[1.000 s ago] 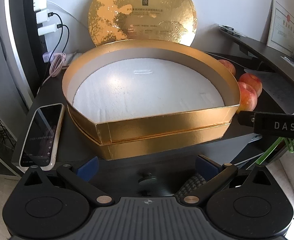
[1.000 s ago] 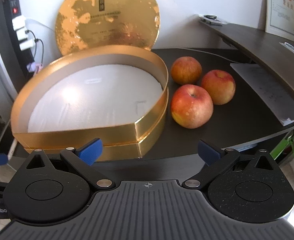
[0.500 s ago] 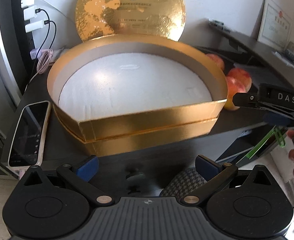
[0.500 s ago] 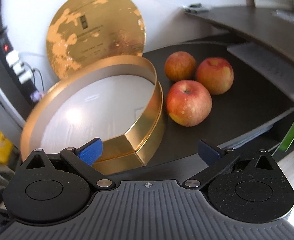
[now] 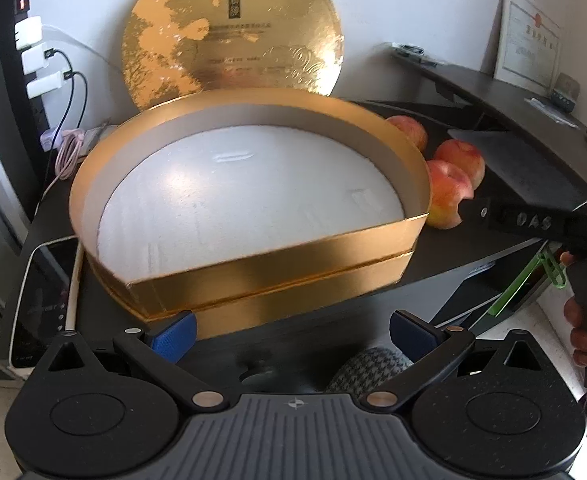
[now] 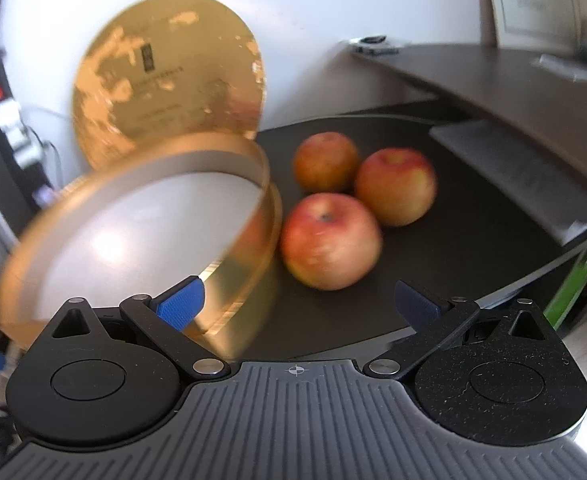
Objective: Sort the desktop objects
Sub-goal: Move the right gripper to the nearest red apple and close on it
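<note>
The left wrist camera sits behind the left gripper [image 5: 291, 330] and looks forward, slightly downward, at the gold box [image 5: 253, 264], which is near and fills the middle of the view. It faces the white wall, where the round gold lid [image 5: 233, 32] leans. The right wrist camera sits behind the right gripper [image 6: 297, 302], more to the right side and close to the dark desk [image 6: 433, 260]; it faces the three apples [image 6: 329, 240], which are near. Both views share the box, the lid, the apples [image 5: 447, 200] and the wall. The left view also catches the right gripper's body [image 5: 541, 224] from the side, at its right edge.
</note>
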`<action>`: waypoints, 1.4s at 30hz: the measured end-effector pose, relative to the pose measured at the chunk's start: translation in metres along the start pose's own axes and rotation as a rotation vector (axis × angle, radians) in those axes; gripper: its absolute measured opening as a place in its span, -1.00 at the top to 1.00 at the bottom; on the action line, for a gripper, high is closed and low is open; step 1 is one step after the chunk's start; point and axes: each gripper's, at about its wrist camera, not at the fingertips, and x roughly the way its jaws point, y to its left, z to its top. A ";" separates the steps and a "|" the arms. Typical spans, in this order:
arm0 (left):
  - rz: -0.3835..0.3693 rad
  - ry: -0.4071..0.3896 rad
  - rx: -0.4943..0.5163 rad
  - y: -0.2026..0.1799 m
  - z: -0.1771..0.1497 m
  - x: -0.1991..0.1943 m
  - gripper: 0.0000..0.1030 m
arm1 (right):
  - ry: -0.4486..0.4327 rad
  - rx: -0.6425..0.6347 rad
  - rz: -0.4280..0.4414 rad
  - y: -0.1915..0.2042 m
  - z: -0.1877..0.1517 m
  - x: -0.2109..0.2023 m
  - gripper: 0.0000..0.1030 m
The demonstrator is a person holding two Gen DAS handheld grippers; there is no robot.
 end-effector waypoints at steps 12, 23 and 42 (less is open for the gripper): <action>-0.025 -0.055 0.016 -0.012 0.011 0.006 -0.97 | -0.006 0.027 -0.001 -0.033 -0.004 0.034 -0.88; -0.009 -0.046 0.022 -0.014 0.016 0.016 -0.97 | 0.014 0.052 0.063 -0.044 0.007 0.081 -0.85; 0.003 -0.015 -0.005 -0.003 0.015 0.024 -0.97 | 0.050 0.105 0.142 -0.050 0.009 0.111 -0.81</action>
